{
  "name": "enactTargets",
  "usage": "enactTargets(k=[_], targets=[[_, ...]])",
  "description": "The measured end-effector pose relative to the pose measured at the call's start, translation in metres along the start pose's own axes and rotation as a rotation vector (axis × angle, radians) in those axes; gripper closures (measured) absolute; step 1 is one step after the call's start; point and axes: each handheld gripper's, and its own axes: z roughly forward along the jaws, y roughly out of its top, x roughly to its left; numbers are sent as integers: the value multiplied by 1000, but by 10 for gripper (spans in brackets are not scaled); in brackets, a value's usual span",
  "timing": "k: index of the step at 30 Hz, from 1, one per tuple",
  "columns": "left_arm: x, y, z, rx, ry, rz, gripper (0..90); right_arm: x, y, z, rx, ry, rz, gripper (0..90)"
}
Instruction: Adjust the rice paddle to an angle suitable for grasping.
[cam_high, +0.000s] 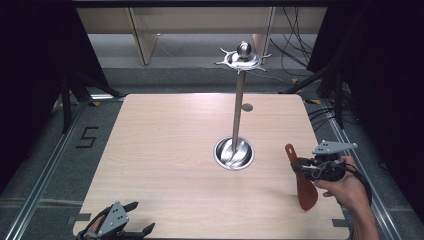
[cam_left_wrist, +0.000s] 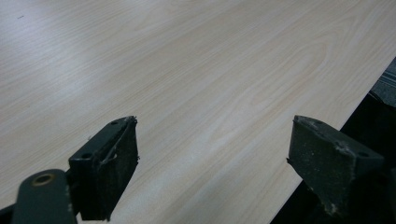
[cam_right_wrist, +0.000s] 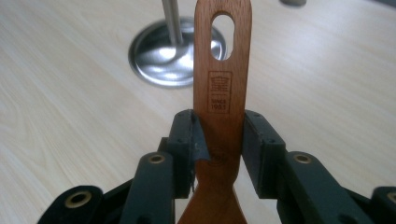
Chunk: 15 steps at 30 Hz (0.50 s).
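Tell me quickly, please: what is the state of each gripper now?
Left gripper: open, holding nothing, low over the table.
Right gripper: closed on the wooden spatula handle.

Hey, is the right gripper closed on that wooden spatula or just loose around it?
Closed on it: the right gripper's pads press both edges of the wooden spatula handle, held above the table.

Between your right gripper (cam_high: 306, 167), which holds the wooden spatula (cam_high: 303, 182) at the right edge, and the stand's round steel base (cam_high: 234, 153), you have bare table (cam_high: 165, 160) to pass over. The thin upright pole (cam_high: 238, 107) and its hooked top ring (cam_high: 243, 58) stand in the middle. Left of the pole the tabletop is wide open as far as your left gripper (cam_high: 134, 220) at the near corner.
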Motion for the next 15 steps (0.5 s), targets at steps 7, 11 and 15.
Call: enactTargets(k=[7,11,15], targets=[[0,0,0,10,13,17,153,-4,6,-12,-184,84,26,672],[1,0,0,2,8,14,153,-4,11,-16,-231,138,41,672],[0,0,0,11,4,5,153,-6,17,-19,-313,180,21,672]])
